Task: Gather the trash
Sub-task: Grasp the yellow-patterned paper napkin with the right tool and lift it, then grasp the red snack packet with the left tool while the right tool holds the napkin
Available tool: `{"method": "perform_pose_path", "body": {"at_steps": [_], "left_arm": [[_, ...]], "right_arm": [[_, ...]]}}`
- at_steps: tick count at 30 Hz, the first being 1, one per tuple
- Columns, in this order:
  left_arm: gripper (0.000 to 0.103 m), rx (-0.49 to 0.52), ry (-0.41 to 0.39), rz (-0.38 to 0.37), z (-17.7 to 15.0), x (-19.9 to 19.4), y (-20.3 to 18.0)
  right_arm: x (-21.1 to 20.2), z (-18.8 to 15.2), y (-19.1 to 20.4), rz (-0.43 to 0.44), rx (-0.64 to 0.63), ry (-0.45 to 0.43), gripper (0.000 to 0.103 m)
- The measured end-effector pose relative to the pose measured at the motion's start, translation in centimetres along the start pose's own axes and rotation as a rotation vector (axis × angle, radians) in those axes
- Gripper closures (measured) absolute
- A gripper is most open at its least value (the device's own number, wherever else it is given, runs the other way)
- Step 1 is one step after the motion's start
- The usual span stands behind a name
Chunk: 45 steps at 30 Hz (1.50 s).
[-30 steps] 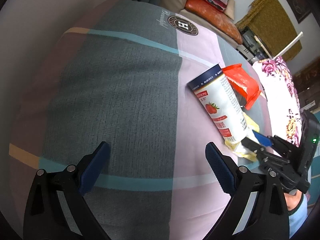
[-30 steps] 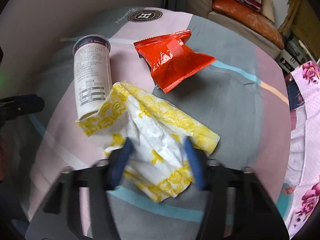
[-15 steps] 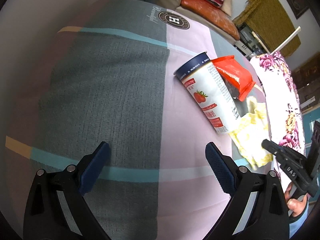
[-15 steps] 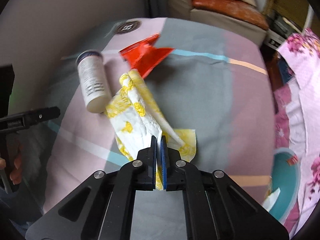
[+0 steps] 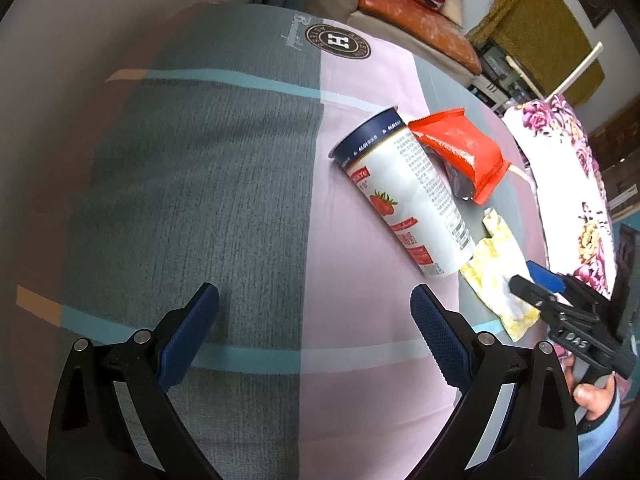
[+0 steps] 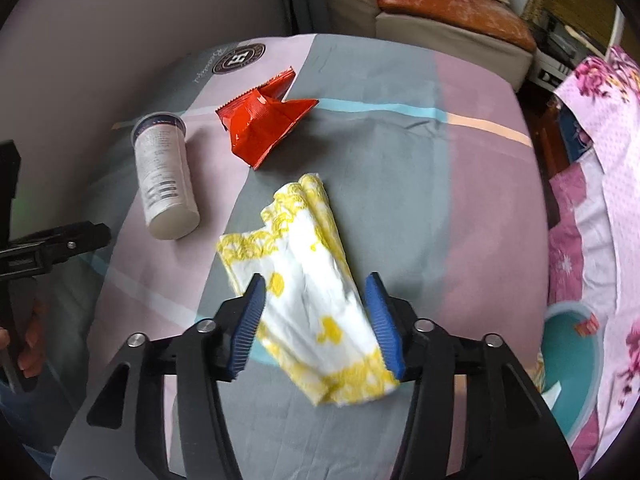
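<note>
Yellow-white wrapper point(image 6: 310, 280) x1 between opening right gripper point(image 6: 318, 320) jaws, 1 cup point(image 6: 166, 178), 1 red packet point(image 6: 264, 124); left gripper point(image 5: 316, 332) jaws open.

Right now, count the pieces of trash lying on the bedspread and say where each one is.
3. The yellow-and-white wrapper lies nearest, between the opening right tongs. The white cup lies on its side to its left. The red packet lies beyond both. More may be hidden out of view.
</note>
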State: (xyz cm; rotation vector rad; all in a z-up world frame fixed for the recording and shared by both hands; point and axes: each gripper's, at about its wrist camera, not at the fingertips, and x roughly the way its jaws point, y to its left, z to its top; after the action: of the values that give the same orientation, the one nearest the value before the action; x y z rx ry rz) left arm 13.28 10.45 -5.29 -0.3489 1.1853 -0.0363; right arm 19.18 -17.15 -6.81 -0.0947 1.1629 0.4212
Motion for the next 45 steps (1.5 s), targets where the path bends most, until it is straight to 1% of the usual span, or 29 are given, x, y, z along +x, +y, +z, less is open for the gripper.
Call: {"method": "perform_pose_path", "body": {"at_steps": [3, 4, 5, 6, 7, 9, 11, 13, 16, 18, 19, 23, 26, 28, 31, 34, 36, 40, 41, 42, 43, 44, 45], "left_arm": [[0.007, 0.0, -0.008, -0.002, 0.7, -0.3, -0.5], [0.007, 0.005, -0.013, -0.002, 0.9, -0.5, -0.8], [0.007, 0.012, -0.017, -0.003, 1.2, -0.6, -1.2], [0.007, 0.022, -0.021, -0.005, 1.5, -0.7, -1.8], [0.007, 0.034, -0.025, -0.009, 1.8, -0.7, -2.5], [0.007, 0.066, -0.035, -0.012, 2.4, -0.9, -4.2], [0.007, 0.087, -0.045, -0.013, 2.7, -1.0, -5.3], [0.007, 0.081, -0.05, -0.017, 3.0, -0.9, -6.0], [0.007, 0.028, -0.036, -0.016, 3.4, 0.0, -6.1], [0.007, -0.013, -0.041, 0.013, 3.7, 0.3, -6.2], [0.007, -0.026, -0.045, 0.013, 3.9, 0.4, -6.5], [0.007, 0.009, -0.083, 0.027, 5.1, 0.1, -8.7], [0.007, 0.055, -0.089, 0.019, 6.5, 0.3, -11.1], [0.007, 0.077, -0.074, 0.012, 7.6, 1.0, -12.6], [0.007, 0.067, -0.047, 0.013, 9.3, 2.7, -14.0], [0.007, 0.066, -0.028, 0.049, 10.5, 4.8, -14.8], [0.007, 0.062, -0.008, 0.082, 10.7, 6.3, -14.8], [0.007, 0.044, 0.02, 0.1, 10.5, 8.3, -13.9], [0.009, 0.048, 0.023, 0.101, 10.4, 8.5, -13.8], [0.011, 0.068, 0.016, 0.122, 10.2, 8.7, -13.9], [0.021, 0.102, 0.0, 0.137, 10.1, 8.7, -14.2], [0.035, 0.129, -0.008, 0.142, 9.9, 8.6, -14.5], [0.044, 0.157, -0.007, 0.131, 9.6, 8.5, -14.8]], "right_arm": [[0.7, -0.2, -0.1, 0.003, -0.002, 0.018, 0.048], [0.7, -0.3, 0.0, -0.012, -0.008, 0.013, 0.051], [0.5, -0.4, -0.1, -0.026, -0.014, 0.003, 0.062], [0.5, -0.6, -0.3, -0.009, -0.004, 0.006, 0.083], [0.4, -0.7, -0.4, 0.008, 0.007, 0.01, 0.092], [0.2, -1.2, -0.6, 0.008, 0.008, 0.004, 0.096], [-0.2, -1.6, -1.0, 0.029, 0.03, -0.009, 0.096], [-0.6, -1.9, -1.3, 0.043, 0.051, -0.025, 0.097], [-1.4, -1.9, -1.9, 0.06, 0.083, -0.054, 0.097], [-2.2, -1.9, -2.6, 0.074, 0.109, -0.082, 0.097], [-2.2, -2.0, -2.7, 0.077, 0.113, -0.086, 0.097], [-3.0, -1.9, -4.1, 0.095, 0.147, -0.114, 0.097], [-3.4, -1.7, -5.2, 0.102, 0.172, -0.127, 0.097], [-3.6, -1.8, -6.0, 0.102, 0.187, -0.132, 0.097], [-3.8, -1.9, -7.0, 0.106, 0.209, -0.138, 0.097], [-3.9, -2.0, -7.9, 0.11, 0.226, -0.143, 0.097], [-3.8, -2.2, -8.4, 0.113, 0.236, -0.143, 0.097], [-3.5, -2.2, -9.3, 0.121, 0.262, -0.147, 0.097], [-3.5, -2.2, -9.4, 0.122, 0.266, -0.148, 0.097], [-3.4, -2.3, -9.5, 0.125, 0.272, -0.149, 0.097], [-3.2, -2.2, -9.7, 0.13, 0.278, -0.149, 0.097], [-3.1, -2.2, -9.8, 0.133, 0.281, -0.149, 0.097], [-3.0, -2.2, -9.8, 0.136, 0.283, -0.148, 0.097]]}}
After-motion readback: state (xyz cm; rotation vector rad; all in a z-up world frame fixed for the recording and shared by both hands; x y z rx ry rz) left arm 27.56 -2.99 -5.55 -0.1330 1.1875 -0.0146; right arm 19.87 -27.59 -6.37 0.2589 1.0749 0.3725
